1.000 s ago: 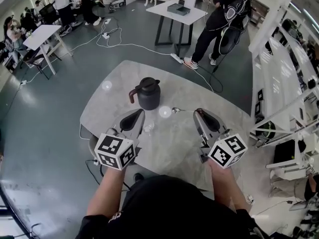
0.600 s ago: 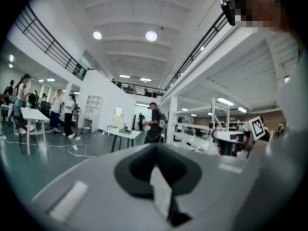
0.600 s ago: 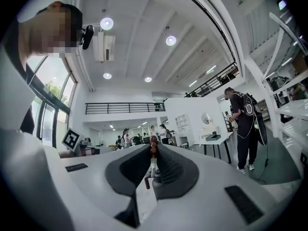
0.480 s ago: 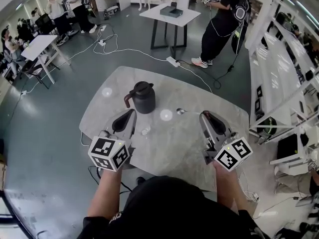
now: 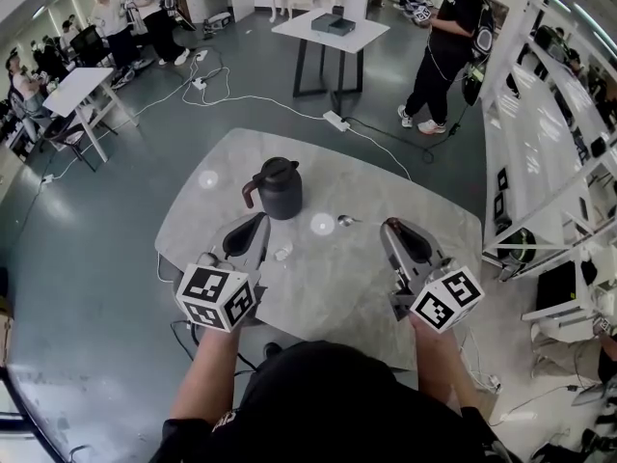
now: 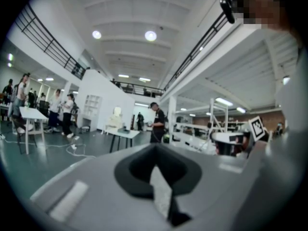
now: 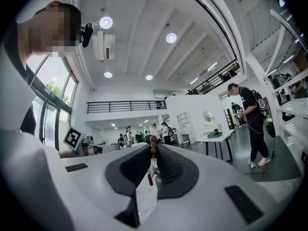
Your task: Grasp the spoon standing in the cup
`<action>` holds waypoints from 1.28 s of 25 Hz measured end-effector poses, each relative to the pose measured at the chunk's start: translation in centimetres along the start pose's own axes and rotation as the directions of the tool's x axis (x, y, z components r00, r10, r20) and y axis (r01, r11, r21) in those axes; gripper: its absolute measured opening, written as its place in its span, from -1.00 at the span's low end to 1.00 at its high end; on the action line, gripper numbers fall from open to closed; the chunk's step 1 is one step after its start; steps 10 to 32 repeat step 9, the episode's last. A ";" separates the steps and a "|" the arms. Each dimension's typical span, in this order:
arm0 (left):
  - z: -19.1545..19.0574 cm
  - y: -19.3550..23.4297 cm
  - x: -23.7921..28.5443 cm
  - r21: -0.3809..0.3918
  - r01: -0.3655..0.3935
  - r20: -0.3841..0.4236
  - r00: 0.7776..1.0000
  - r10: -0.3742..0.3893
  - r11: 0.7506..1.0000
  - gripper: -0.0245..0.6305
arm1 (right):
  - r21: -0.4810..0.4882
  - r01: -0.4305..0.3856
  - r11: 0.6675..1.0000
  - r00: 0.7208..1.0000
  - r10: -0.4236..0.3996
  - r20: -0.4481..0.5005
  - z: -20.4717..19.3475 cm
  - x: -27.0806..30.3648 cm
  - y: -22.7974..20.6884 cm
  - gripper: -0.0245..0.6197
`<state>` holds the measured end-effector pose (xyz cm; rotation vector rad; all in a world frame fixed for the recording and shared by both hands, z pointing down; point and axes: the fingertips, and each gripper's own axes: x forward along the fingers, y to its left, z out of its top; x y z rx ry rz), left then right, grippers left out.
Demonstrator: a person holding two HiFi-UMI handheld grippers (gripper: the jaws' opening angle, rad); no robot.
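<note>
A metal spoon [image 5: 347, 221] sticks out to the left from the tip of my right gripper [image 5: 387, 227], just above the grey marble table [image 5: 328, 287]. In the right gripper view the spoon's thin handle [image 7: 152, 163] with a brown end is pinched between the ribbed pads, so my right gripper [image 7: 152, 150] is shut on it. A small clear glass cup [image 5: 282, 253] stands on the table beside my left gripper [image 5: 260, 222]. In the left gripper view my left gripper [image 6: 155, 154] points upward, its pads together with nothing between them.
A black jug [image 5: 279, 188] with a brown handle stands behind the left gripper. The table's rounded edge runs close to the person's body. White shelving [image 5: 549, 152] stands at the right, and a person [image 5: 448, 51] stands beyond the table near a cable [image 5: 366, 133] on the floor.
Both grippers stay almost where they were, and the spoon remains in the right one. The person at the back has walked to the right.
</note>
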<state>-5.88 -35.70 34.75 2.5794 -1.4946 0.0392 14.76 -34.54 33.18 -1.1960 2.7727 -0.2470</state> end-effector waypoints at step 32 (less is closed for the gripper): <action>0.1 0.2 -0.2 0.010 -0.004 0.006 1.000 0.004 1.000 -0.90 | -0.001 -0.017 1.000 1.000 0.017 -0.005 -0.3 0.6 0.8 -0.82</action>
